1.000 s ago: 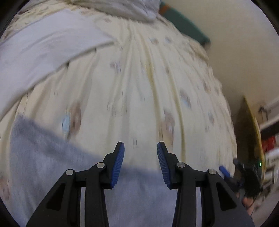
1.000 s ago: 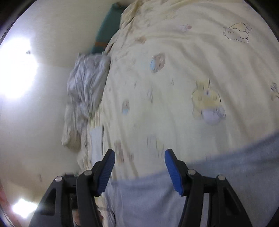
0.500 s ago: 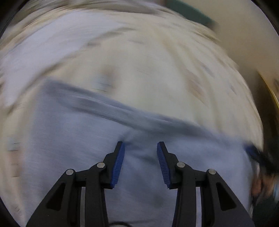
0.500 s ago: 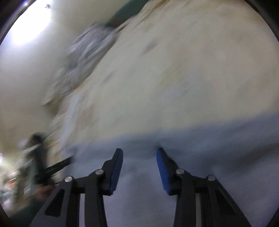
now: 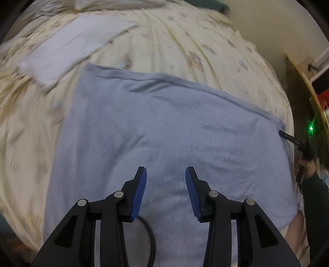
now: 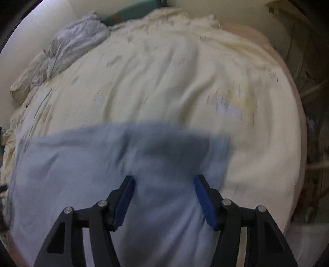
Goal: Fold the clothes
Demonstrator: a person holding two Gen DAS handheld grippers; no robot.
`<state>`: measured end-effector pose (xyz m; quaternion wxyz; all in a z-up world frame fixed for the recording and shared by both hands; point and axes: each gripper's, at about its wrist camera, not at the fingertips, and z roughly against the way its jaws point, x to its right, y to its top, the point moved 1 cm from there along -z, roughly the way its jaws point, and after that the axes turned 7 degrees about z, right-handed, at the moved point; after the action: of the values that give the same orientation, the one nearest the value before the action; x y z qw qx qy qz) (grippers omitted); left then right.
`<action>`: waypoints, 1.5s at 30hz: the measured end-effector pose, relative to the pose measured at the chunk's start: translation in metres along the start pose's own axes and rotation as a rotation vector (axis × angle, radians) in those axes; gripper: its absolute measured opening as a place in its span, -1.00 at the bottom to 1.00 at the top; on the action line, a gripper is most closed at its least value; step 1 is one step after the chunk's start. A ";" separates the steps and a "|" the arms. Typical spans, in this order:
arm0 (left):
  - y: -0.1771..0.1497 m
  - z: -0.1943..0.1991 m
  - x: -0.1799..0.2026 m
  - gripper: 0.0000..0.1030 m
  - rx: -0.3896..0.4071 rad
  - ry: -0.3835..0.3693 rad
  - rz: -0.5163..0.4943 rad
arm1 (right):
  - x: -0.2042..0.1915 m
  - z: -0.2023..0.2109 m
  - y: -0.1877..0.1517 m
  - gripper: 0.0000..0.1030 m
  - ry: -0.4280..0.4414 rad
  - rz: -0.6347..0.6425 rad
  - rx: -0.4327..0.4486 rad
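Note:
A light blue garment [image 5: 164, 127] lies spread flat on the cream bedsheet [image 5: 174, 47]. My left gripper [image 5: 165, 184] hovers over its near middle, open, with nothing between the blue pads. In the right wrist view the same garment [image 6: 82, 168] fills the lower left. My right gripper [image 6: 164, 197] is above its right part with jaws opening wide; no cloth is pinched between them. At the garment's far right corner in the left wrist view, one black finger [image 5: 292, 140] of the right gripper shows, with a hand behind it.
A folded white cloth [image 5: 67, 51] lies on the sheet beyond the garment's left corner. Crumpled grey fabric [image 6: 76, 45] and a green pillow [image 6: 131, 12] sit at the bed's head by the wall. Wooden furniture [image 5: 308, 92] stands off the bed's right side.
Both grippers have pulled back over the blue garment, which earlier showed only as a strip at the bottom. The right jaws narrowed, then widened again. The left jaws kept their gap.

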<state>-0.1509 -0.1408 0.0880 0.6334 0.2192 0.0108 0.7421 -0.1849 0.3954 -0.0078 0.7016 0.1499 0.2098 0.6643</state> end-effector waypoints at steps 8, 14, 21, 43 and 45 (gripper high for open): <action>-0.023 0.075 -0.069 0.00 0.145 0.176 0.123 | -0.018 0.035 0.033 0.22 -0.096 0.056 0.088; -0.044 0.064 -0.087 0.18 0.090 0.212 0.058 | -0.116 0.070 -0.030 0.22 0.081 0.228 -0.063; -0.074 -0.014 -0.060 0.38 -0.080 0.366 -0.312 | -0.211 0.062 -0.112 0.34 0.133 0.548 -0.173; -0.123 0.215 -0.155 0.75 0.206 0.110 0.107 | -0.099 0.123 -0.195 0.56 0.032 0.441 -0.256; -0.133 0.253 -0.174 0.75 0.262 0.034 0.211 | -0.098 0.124 -0.192 0.56 0.045 0.425 -0.245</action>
<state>0.0764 -0.3450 0.2232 0.5178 0.2871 0.0950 0.8002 0.0398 0.2925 0.0153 0.5543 0.0897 0.1070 0.8205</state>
